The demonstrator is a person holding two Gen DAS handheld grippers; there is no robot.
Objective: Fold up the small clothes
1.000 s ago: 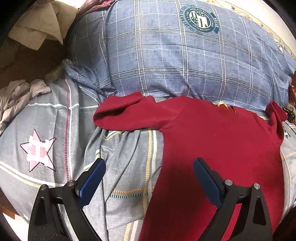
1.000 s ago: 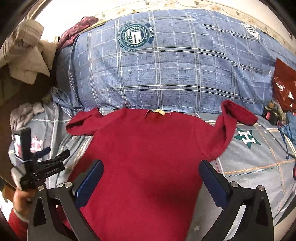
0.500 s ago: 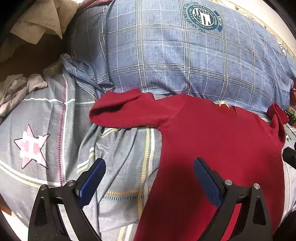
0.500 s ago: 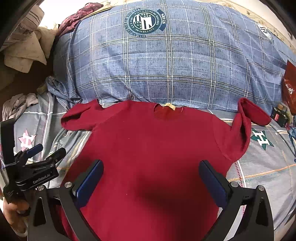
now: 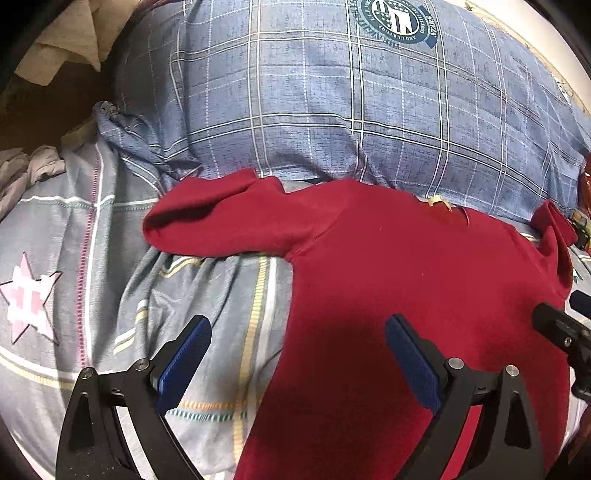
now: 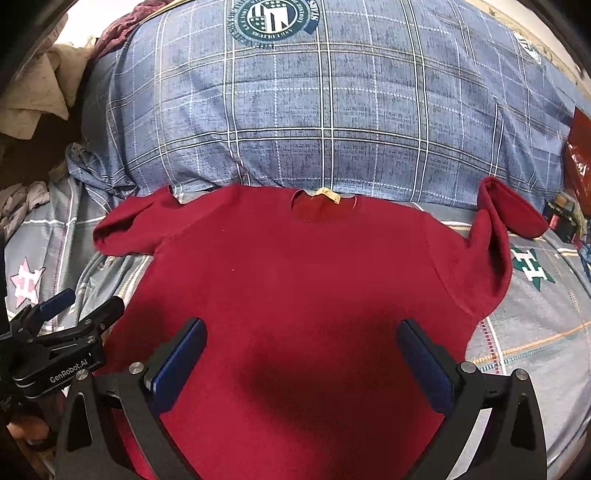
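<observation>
Blue pads are seen nearest in both wrist views, and each tool is held with its fingers spread wide, nothing caught between them. The left tool point(image 5: 297, 360) is poised over the left edge of the red sweater point(image 5: 406, 295), one pad point(image 5: 183, 363) over the grey bedsheet point(image 5: 66, 229), the other over red cloth. The right tool point(image 6: 301, 360) is hung over the middle of the sweater's body, both pads above the red fabric; whether either pad touches the cloth cannot be told. From the right wrist view, the left tool is also caught at the lower left edge, black, with lettering on its side, and a bit of a hand point(image 6: 26, 430) is glimpsed below it.

The sweater is laid flat on the bed, front up, collar away from the cameras. Its left sleeve point(image 5: 221, 218) is stretched out sideways across a wrinkled patch of sheet. Its right sleeve point(image 6: 495, 236) is bent upward and doubled over at the cuff. A small yellow label point(image 6: 327, 195) is shown at the neckline.

Further on, the collar is pressed right up against a large blue plaid pillow point(image 6: 314, 110), marked by a round dark-green emblem point(image 6: 273, 16). A pink star point(image 5: 27, 295) is printed on the sheet well left of the sweater, a green one point(image 6: 532, 267) just beside the bent sleeve. Crumpled beige cloth point(image 5: 62, 40) is piled at the far left, and small items, too blurred to name, are scattered at the far right.
</observation>
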